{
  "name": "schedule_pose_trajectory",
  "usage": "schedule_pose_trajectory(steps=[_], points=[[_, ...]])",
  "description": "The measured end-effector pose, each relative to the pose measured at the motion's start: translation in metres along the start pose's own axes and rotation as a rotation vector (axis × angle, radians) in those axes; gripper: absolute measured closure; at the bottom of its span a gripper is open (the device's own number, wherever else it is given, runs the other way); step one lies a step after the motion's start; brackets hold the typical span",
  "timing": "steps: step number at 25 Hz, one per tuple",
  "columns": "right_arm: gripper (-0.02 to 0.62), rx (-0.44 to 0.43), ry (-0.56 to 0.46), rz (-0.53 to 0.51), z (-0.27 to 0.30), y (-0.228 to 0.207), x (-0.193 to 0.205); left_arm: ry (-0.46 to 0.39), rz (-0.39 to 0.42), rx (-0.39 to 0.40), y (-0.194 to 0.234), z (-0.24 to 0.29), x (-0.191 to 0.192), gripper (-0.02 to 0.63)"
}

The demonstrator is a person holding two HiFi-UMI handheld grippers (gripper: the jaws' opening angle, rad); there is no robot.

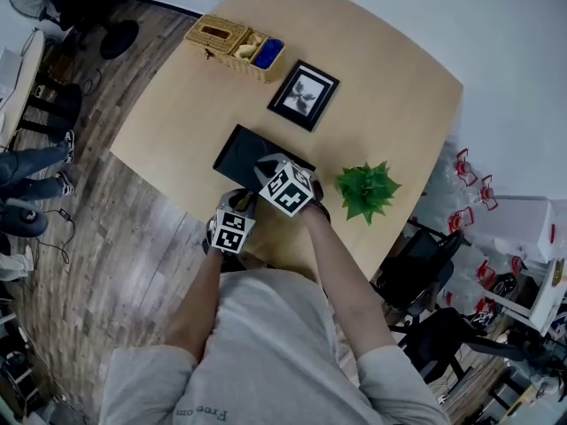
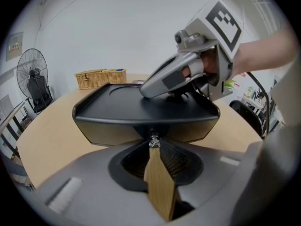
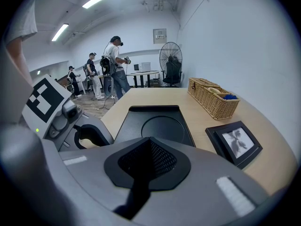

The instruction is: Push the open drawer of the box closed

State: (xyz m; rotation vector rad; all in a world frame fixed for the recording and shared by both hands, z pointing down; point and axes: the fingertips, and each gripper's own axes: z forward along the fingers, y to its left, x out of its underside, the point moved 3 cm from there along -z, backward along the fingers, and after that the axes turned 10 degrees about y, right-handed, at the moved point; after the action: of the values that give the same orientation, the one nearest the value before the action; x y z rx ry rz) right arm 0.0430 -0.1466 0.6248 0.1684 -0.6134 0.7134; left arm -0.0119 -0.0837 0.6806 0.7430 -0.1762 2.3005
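Note:
A low black box (image 1: 237, 151) with a round recess in its lid (image 3: 157, 121) lies near the table's front edge. Its brown drawer front (image 2: 110, 133) faces me and looks nearly flush with the box; a small metal knob (image 2: 153, 141) sits at its middle. My left gripper (image 2: 154, 147) is shut, its tips meeting right at that knob. In the head view the left gripper (image 1: 237, 209) is at the box's near side. My right gripper (image 1: 271, 170) rests shut on the lid, its fingers (image 2: 164, 81) lying flat on the black top.
A wicker basket (image 1: 235, 44) stands at the table's far side and a framed picture (image 1: 304, 94) lies behind the box. A small green plant (image 1: 367, 189) is to the right. A fan (image 2: 32, 74) and several people (image 3: 115, 60) are beyond the table.

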Motion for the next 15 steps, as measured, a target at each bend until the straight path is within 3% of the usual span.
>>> schedule_pose_trajectory(steps=[10,15], points=[[0.592,0.001,0.009,0.008,0.002,0.0,0.001,-0.004,-0.017,-0.01,-0.002,-0.003,-0.001,0.477],[0.594,0.047,-0.007,0.106,-0.005,-0.007,0.002,-0.023,-0.014,0.0,-0.002,-0.014,0.001,0.468]])
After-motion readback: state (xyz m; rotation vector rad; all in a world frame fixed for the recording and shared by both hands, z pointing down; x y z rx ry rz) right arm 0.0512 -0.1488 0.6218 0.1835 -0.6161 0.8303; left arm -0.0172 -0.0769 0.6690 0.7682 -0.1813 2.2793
